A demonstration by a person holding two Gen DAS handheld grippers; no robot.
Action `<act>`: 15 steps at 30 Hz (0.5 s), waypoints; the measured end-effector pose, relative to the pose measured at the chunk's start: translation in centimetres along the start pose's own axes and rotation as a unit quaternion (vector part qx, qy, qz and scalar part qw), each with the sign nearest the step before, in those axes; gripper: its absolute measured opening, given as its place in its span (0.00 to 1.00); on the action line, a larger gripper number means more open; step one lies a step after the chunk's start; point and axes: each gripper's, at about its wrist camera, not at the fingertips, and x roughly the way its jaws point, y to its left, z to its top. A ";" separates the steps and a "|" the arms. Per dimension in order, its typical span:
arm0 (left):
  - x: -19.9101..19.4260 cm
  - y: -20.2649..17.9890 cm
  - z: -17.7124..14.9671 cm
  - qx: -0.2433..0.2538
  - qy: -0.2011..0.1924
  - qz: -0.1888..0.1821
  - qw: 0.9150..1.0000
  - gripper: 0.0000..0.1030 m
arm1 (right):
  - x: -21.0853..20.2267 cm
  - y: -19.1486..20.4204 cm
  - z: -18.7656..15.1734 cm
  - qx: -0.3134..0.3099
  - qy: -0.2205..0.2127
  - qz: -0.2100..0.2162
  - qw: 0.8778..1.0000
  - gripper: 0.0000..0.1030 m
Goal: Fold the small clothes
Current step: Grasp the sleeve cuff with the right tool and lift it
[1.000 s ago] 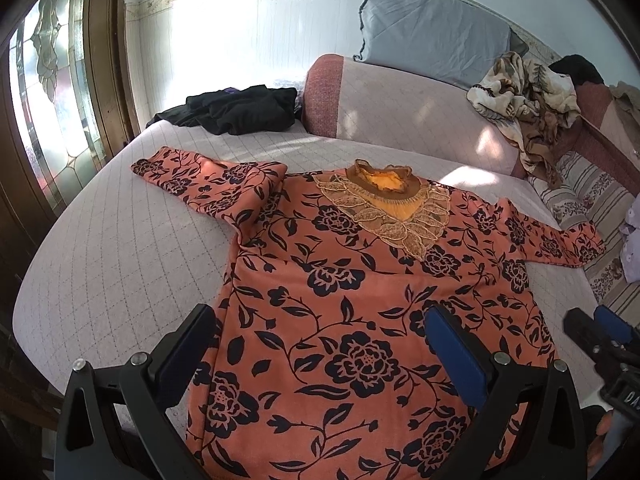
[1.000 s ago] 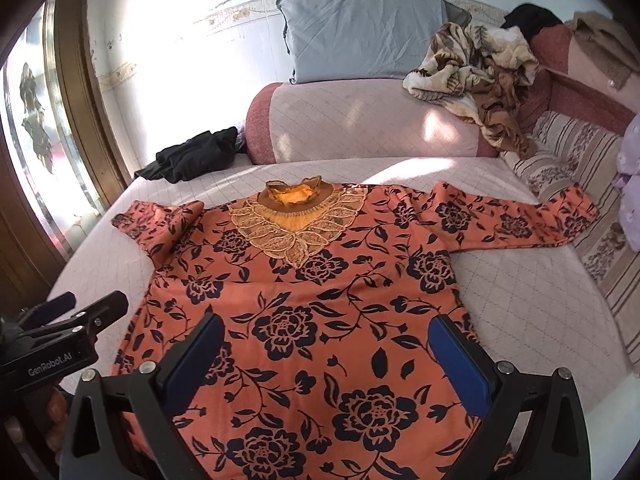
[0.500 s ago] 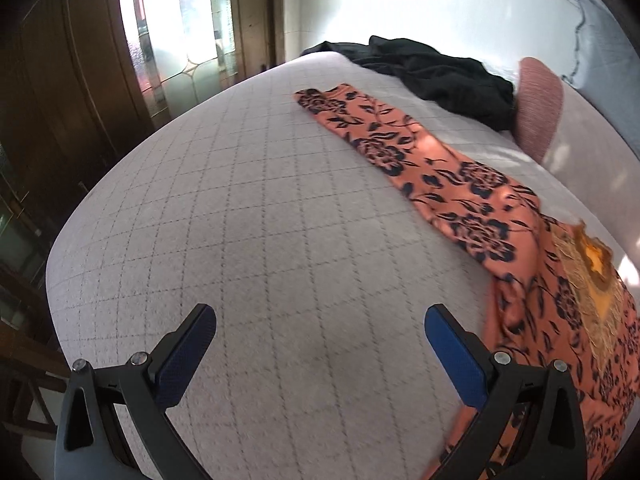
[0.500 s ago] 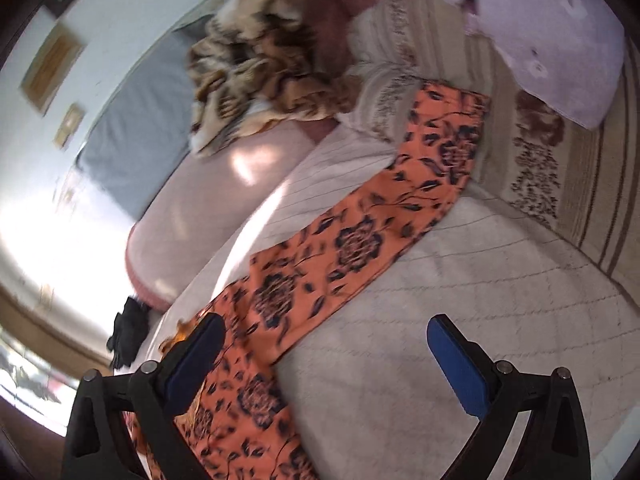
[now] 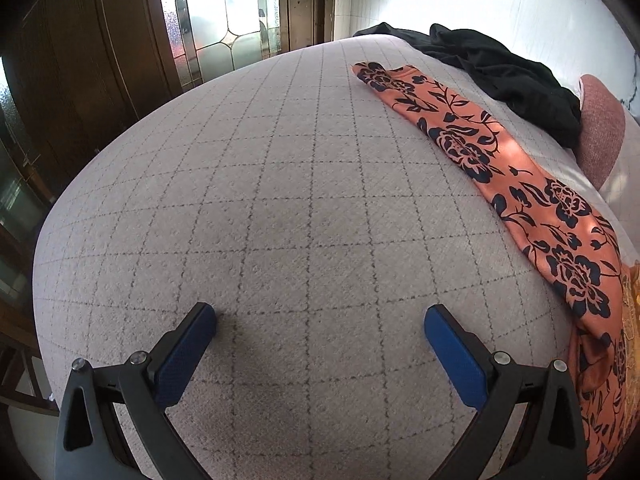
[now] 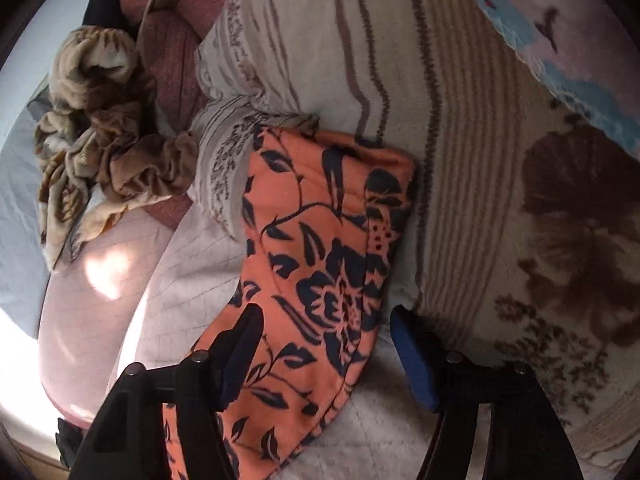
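1. Your left gripper [image 5: 320,316] hangs low over the quilted bed cover [image 5: 288,200], jaws spread wide, nothing between them. The blue pads [image 5: 454,354] frame only bare grid-stitched fabric.
2. The orange floral top [image 5: 532,200] lies to the right of that gripper, apart from it. One sleeve runs straight from the far cuff [image 5: 380,74] down toward the body at the right edge of the view (a bit of the gold neck trim [image 5: 632,304] shows there).
3. A heap of black clothing [image 5: 508,76] sits beyond the sleeve, just beside its far end. A pink bolster [image 5: 600,132] is behind that heap, and a glazed wooden door [image 5: 224,12] stands past the bed's far left edge.
4. Your right gripper [image 6: 324,320] is wide open too, holding nothing. Its jaws straddle the other sleeve [image 6: 320,264] of the top: the left finger [image 6: 244,344] overlaps the sleeve's left edge, the right finger [image 6: 412,356] sits just off the right edge (contact with the cloth cannot be told from this view).
5. This sleeve's cuff [image 6: 360,156] rests up against a striped, flower-printed blanket [image 6: 480,160] piled at the bed's side.
6. A crumpled brown-and-cream cloth [image 6: 96,136] lies on the bolster [image 6: 100,320] to the left, well apart from the sleeve.
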 end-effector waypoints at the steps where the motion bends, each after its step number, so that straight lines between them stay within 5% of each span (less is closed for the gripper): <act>1: 0.0 0.0 0.0 0.000 0.000 0.000 1.000 1.00 | 0.2 0.1 0.1 0.010 -0.011 -0.005 1.000 0.67; 4: 0.1 0.0 0.1 -0.004 -0.002 -0.001 1.000 1.00 | 0.8 1.3 0.0 -0.001 -0.025 -0.029 0.999 0.66; 5: 0.1 0.0 0.0 0.000 -0.002 0.001 1.000 1.00 | 0.8 1.5 -0.1 -0.004 -0.026 -0.031 0.999 0.46; 6: 0.0 -0.1 0.0 0.005 -0.001 0.003 1.000 1.00 | 0.8 1.9 0.0 -0.012 -0.024 -0.032 0.999 0.05; 10: 0.0 -0.1 0.0 0.006 0.002 0.001 1.000 1.00 | -1.8 5.9 0.3 -0.083 -0.047 -0.022 0.995 0.05; 15: 0.1 0.0 0.2 0.000 0.005 -0.008 1.000 1.00 | -9.9 16.8 -2.0 -0.209 -0.100 0.071 0.970 0.05</act>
